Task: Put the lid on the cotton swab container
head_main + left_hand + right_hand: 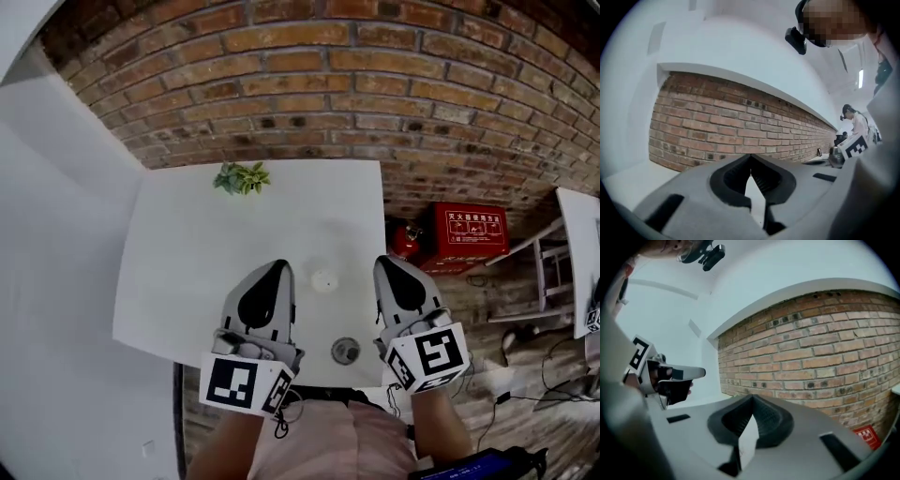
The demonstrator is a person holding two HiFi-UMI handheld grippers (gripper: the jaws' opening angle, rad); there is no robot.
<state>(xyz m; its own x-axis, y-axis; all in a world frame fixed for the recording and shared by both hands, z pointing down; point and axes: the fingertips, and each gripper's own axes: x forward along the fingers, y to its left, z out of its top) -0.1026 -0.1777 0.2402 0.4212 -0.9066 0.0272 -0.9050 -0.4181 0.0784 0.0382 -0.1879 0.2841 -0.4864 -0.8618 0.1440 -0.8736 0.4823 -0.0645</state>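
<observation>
Container, lid, head view only

table: white and square, pushed up against a brick wall.
plant: small and green, at the far edge of the table.
cotton swab container: small, round and white, a bit past the middle, on the near side.
lid: round and grey, lying flat by the near edge, apart from the cotton swab container.
</observation>
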